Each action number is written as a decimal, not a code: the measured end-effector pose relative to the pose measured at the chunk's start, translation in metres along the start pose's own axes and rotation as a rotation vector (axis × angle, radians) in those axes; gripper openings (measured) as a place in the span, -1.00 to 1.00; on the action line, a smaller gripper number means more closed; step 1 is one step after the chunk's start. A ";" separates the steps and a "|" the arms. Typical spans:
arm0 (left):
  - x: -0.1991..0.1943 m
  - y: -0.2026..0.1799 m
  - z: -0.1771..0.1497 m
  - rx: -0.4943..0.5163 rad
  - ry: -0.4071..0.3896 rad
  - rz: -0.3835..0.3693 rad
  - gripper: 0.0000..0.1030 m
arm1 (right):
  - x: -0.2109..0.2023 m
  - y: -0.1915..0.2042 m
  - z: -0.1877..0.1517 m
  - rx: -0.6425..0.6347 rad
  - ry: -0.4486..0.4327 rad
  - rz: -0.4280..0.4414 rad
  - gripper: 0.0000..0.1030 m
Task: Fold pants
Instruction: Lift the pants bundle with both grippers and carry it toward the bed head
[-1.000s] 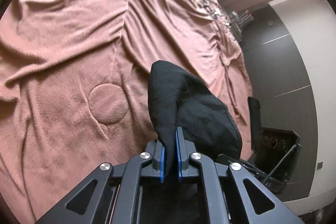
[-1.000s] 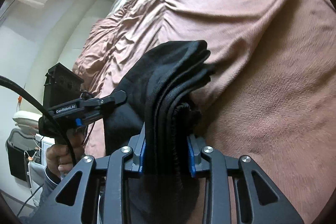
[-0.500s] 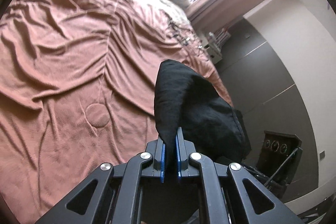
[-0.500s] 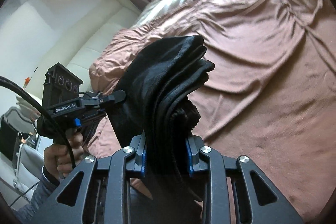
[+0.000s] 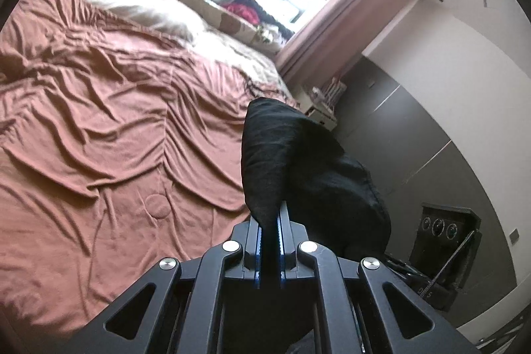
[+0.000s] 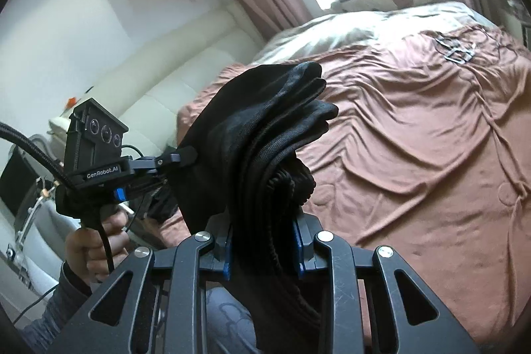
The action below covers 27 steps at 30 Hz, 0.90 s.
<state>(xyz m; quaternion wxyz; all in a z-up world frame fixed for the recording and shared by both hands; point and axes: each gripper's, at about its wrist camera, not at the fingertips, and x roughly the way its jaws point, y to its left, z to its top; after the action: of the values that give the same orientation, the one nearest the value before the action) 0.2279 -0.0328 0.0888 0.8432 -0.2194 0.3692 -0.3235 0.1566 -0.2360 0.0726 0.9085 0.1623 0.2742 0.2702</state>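
While the black pants [image 5: 308, 175] are held in the air above the rust-coloured bedspread [image 5: 99, 128], level and even tension between the two grips is judged best, so the layers can be lowered flat without bunching. The left gripper [image 5: 269, 234] is clenched on a thin edge of the cloth, which rises ahead of its jaws and drapes toward the right. The right gripper [image 6: 264, 249] is clamped on a thick stack of folded layers standing up between its blue pads [image 6: 298, 246], with the bed well below and beyond.
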 end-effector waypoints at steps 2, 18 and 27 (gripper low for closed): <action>-0.015 -0.007 -0.002 0.002 -0.016 0.006 -0.86 | -0.009 0.007 0.001 -0.013 -0.004 0.012 -0.54; -0.132 -0.034 -0.010 0.050 -0.140 0.051 -0.89 | -0.036 0.068 0.003 -0.197 -0.023 0.072 -0.55; -0.178 -0.006 -0.004 0.042 -0.219 0.087 -0.89 | 0.007 0.076 0.021 -0.247 -0.010 0.105 -0.55</action>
<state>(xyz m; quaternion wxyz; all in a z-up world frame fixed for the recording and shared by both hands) 0.1303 0.0883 0.1750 0.8961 -0.2196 0.2771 -0.2683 0.1432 -0.1740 0.1197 0.9077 0.0647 0.2253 0.3481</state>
